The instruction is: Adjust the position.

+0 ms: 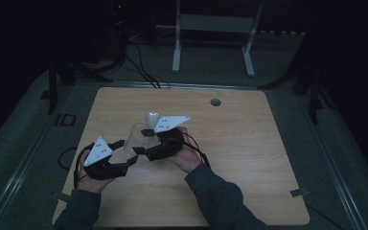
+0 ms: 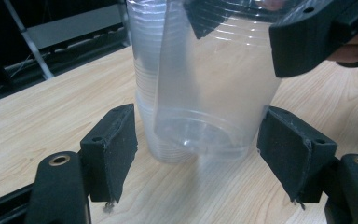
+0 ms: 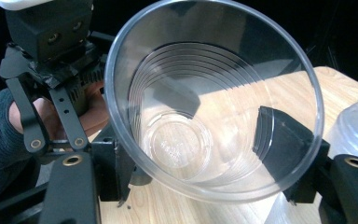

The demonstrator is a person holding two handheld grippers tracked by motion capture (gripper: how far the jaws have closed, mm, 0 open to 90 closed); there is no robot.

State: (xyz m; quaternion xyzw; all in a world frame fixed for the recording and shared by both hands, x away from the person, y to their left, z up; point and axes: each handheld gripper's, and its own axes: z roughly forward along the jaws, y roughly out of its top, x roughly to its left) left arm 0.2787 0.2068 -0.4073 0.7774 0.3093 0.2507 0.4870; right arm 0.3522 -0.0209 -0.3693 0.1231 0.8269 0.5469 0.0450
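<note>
While the right gripper clamps the clear cup near the table's centre, left gripper at eight o'clock straddles its base unpressed; perhaps a stack; close squarely.

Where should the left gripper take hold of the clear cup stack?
Probably low on the stack's ribbed base, coming in level from the side: the left gripper's pads already flank it there, apart from it. The right gripper holds the top cup by its wall.
</note>
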